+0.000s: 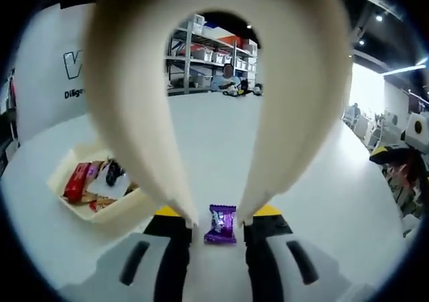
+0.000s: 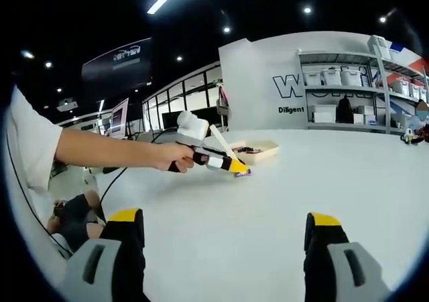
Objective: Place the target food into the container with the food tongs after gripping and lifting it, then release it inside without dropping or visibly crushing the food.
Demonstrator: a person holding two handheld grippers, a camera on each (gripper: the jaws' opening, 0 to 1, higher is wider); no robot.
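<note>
A purple wrapped candy (image 1: 220,223) lies on the white table, right between the two tips of the cream food tongs (image 1: 127,114). My left gripper (image 1: 218,212) is shut on the tongs, its yellow-tipped jaws pressing on the outside of the arms. The tong arms stand apart on either side of the candy. Left of it sits the cream container (image 1: 129,204) with a red packet and other snacks inside. In the right gripper view a hand holds the left gripper (image 2: 236,166) down at the candy (image 2: 245,173), with the container (image 2: 258,152) just behind. My right gripper (image 2: 226,220) is open and holds nothing.
The white table (image 2: 281,201) stretches wide around both grippers. A person's arm (image 2: 100,151) reaches in from the left of the right gripper view. A white wall panel with lettering and storage shelves (image 2: 348,94) stand beyond the table's far edge.
</note>
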